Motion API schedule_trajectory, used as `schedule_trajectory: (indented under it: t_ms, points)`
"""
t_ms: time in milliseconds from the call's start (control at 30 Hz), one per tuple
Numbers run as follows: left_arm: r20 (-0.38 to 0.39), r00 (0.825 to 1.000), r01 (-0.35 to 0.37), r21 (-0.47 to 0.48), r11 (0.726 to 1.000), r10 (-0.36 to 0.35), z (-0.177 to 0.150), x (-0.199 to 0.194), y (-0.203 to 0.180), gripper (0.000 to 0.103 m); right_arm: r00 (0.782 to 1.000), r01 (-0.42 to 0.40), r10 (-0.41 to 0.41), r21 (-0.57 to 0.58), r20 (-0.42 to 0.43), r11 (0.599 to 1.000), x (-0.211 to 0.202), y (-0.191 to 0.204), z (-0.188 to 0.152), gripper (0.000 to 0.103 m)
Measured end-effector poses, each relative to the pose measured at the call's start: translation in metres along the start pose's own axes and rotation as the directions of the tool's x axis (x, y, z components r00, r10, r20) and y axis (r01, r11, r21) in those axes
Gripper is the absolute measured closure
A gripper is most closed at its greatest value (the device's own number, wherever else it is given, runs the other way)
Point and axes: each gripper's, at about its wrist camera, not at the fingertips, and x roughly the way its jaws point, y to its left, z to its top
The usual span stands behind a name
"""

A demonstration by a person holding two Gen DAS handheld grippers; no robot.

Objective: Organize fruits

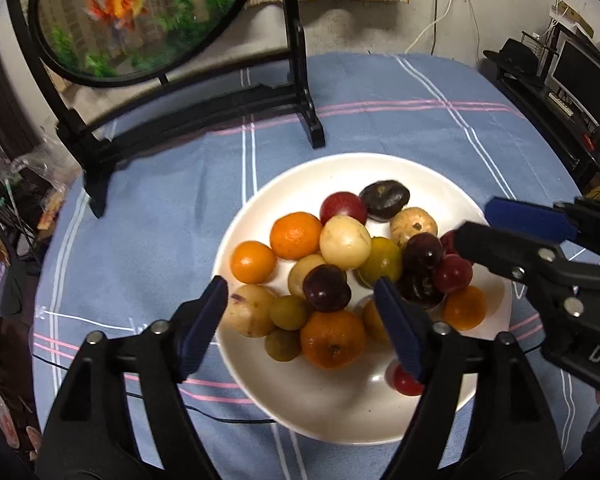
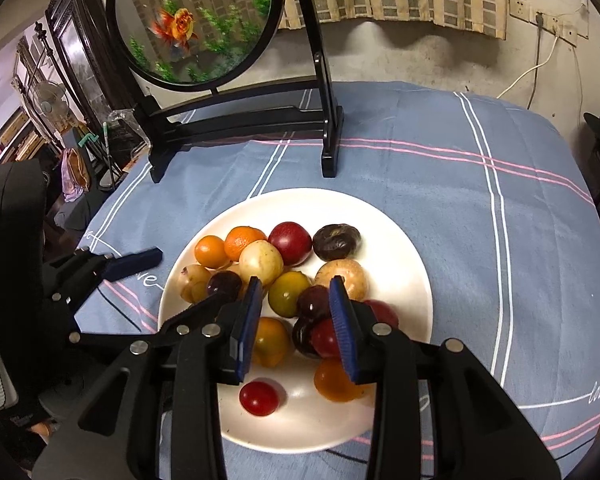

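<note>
My left gripper point(image 1: 300, 312) hangs over the near left part of the white plate point(image 1: 260, 208), its blue-padded jaws spread wide and holding nothing. My right gripper point(image 2: 296, 320) hovers above the near middle of the plate, its jaws narrowed to their tightest; whether the pads touch any fruit I cannot tell. The fruits point(image 2: 256, 258), orange, yellow, red and dark purple, lie heaped across the plate's centre. One small red fruit point(image 2: 259, 398) sits apart by the near rim. The plate rests on a blue striped cloth point(image 2: 460, 216).
</note>
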Motion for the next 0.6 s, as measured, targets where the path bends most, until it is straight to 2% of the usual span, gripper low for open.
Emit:
schedule_trajectory:
  t_ms: [133, 233, 300, 600]
  points:
    - [0.071, 0.997, -0.002, -0.009, 1.000, 0.003, 0.000, -0.026, 0.003, 0.017, 0.999, -0.017, 0.016, 0.031, 0.033, 0.999, -0.021, -0.004, -0.018, 0.067]
    - [0.149, 0.988, -0.031, -0.018, 0.999, 0.033, 0.000, -0.050, 0.004, 0.011, 0.998, -0.034, 0.030, 0.077, 0.052, 0.996, -0.037, -0.009, -0.036, 0.067]
    - [0.187, 0.982, -0.020, -0.024, 0.999, 0.025, 0.002, -0.066, 0.004, 0.007, 0.998, -0.039, 0.033, 0.101, 0.059, 0.994, -0.045, -0.011, -0.048, 0.067]
    - [0.261, 0.965, 0.005, -0.059, 0.998, 0.010, 0.001, -0.112, 0.003, 0.005, 0.995, -0.033, 0.022, 0.118, 0.099, 0.992, -0.080, -0.004, -0.075, 0.067]
